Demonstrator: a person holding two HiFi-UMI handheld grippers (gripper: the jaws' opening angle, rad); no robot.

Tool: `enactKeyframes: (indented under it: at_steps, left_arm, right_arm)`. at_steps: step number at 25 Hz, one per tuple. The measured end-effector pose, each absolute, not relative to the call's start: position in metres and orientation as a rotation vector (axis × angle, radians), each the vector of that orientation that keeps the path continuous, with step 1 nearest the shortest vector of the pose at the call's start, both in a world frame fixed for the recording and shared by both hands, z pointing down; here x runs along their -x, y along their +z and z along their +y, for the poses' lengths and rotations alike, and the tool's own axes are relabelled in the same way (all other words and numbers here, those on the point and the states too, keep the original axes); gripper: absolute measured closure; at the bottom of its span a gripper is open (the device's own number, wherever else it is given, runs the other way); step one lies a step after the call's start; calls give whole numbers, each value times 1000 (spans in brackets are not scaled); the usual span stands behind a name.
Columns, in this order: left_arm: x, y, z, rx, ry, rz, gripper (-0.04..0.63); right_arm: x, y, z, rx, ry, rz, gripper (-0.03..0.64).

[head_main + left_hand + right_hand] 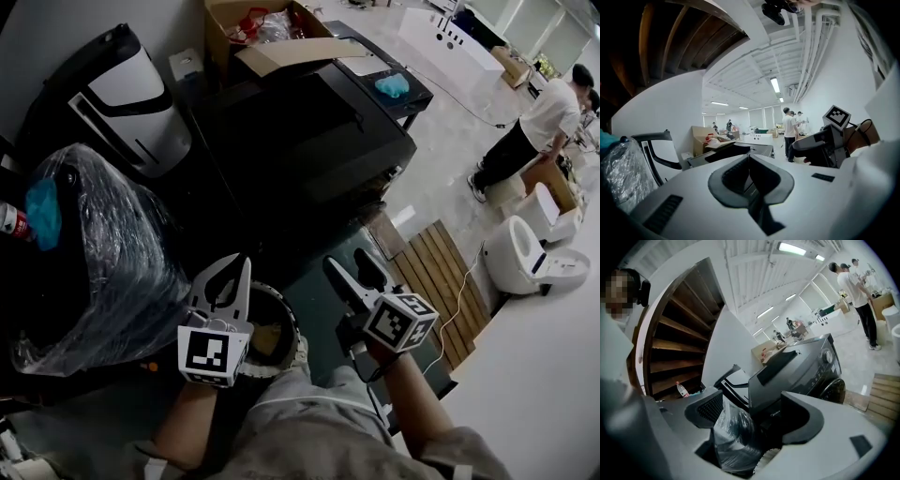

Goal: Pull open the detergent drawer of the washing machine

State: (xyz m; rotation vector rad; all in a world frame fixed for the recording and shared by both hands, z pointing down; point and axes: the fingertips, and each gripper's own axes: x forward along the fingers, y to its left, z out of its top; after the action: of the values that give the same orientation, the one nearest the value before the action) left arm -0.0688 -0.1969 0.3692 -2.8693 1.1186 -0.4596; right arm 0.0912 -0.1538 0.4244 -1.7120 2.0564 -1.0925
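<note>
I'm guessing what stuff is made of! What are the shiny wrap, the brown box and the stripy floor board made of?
The wrap looks like thin clear plastic film: it is glossy and crinkled. The box is probably cardboard: it is matt brown with folded flaps. The floor board seems to be wood: it has brown slats with gaps between them.

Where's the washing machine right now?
In the head view the dark washing machine fills the upper middle, with an open cardboard box just beyond it and a plastic-wrapped bundle to its left.
</note>
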Motion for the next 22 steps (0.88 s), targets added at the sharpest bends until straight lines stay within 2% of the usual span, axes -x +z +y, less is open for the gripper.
enactKeyframes:
  at_steps: [11,22]
  left_arm:
    - [68,419,-224,2876,-492,1302,577]
    - [61,467,-243,2797,-554,1549,577]
  right_arm:
    - [-84,495,-203,1430,-1386,1808,249]
    - [-86,558,-243,1196,-1513,1729,249]
